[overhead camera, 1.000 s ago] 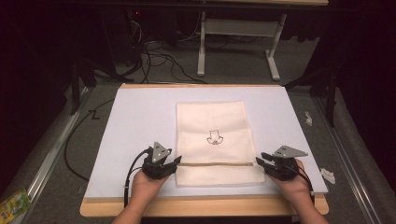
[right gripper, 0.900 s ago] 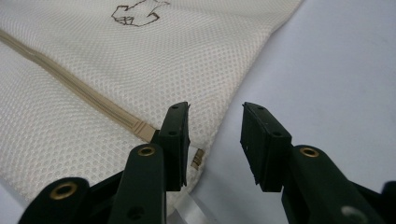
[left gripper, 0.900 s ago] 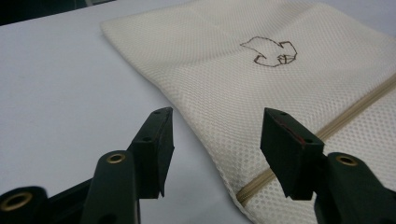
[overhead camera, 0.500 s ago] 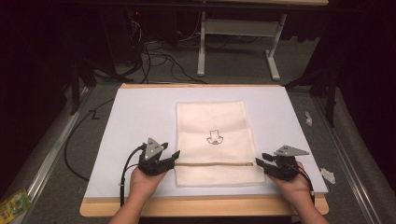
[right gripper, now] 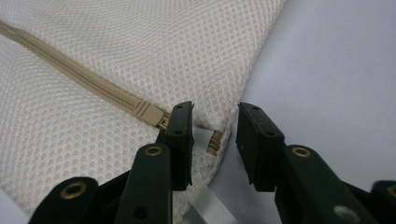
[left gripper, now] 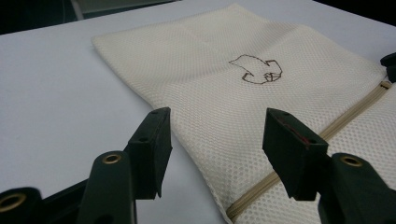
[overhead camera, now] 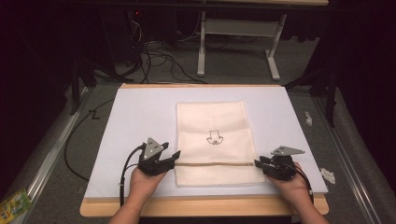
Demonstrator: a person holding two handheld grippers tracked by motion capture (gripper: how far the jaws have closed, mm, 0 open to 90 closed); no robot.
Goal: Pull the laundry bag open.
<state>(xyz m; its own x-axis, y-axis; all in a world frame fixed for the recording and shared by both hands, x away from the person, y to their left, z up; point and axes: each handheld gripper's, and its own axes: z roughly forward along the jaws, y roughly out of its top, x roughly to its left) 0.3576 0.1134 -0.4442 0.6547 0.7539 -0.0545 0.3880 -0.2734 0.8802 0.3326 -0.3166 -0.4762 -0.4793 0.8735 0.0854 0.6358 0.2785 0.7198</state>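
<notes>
A cream mesh bag (overhead camera: 215, 126) with a small dark drawing lies flat on the white sheet, and a tan zipper (overhead camera: 215, 164) runs across it near the front. My left gripper (overhead camera: 176, 156) sits at the zipper's left end. Its jaws (left gripper: 217, 135) are open over the bag's edge and have just been opening, with nothing pinched. My right gripper (overhead camera: 258, 163) is at the zipper's right end. Its jaws (right gripper: 215, 135) straddle the zipper's end stop (right gripper: 215, 141), just past the slider (right gripper: 147, 113). They have just been closing, but a gap remains and the pads do not press.
The white sheet (overhead camera: 140, 116) covers a wooden table (overhead camera: 196, 206). Paper scraps (overhead camera: 328, 175) lie off its right side and a green packet (overhead camera: 14, 203) lies on the floor at the left. Cables and table legs stand on the floor beyond.
The left gripper's tips have lifted slightly at the bag's left edge. The right hand has hardly moved, and the bag lies as before.
</notes>
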